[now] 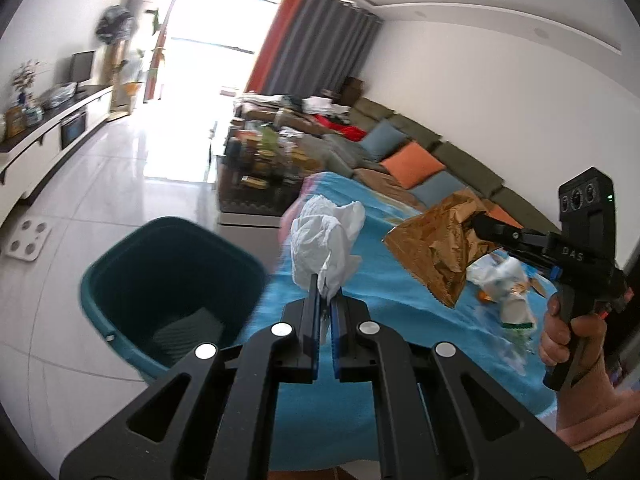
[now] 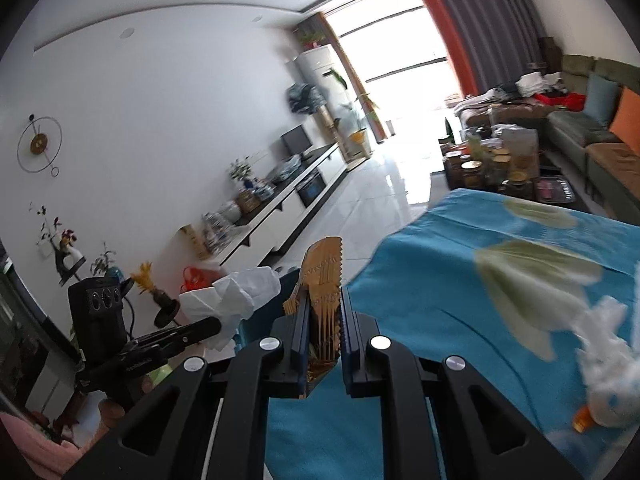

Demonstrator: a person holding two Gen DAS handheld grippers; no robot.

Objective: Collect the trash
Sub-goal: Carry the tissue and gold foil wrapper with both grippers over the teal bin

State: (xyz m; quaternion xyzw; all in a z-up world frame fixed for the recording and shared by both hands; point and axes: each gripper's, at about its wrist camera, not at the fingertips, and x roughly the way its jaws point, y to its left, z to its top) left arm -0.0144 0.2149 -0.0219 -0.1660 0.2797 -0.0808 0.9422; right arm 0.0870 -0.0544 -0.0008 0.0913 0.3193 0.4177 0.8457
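A: Left tool [image 1: 326, 292] is clamped on a white tissue [image 1: 326, 236], held over the edge of the blue worktop [image 1: 360, 340]. Right tool [image 2: 324, 312] pinches a gold wrapper [image 2: 324, 280].

B: So we're at the carry step?

A: I'd say so. The teal bin [image 1: 172, 280] sits on the floor just beside the worktop. Next, each piece needs to hang over its mouth before letting go. More scraps [image 1: 500, 280] lie farther back.
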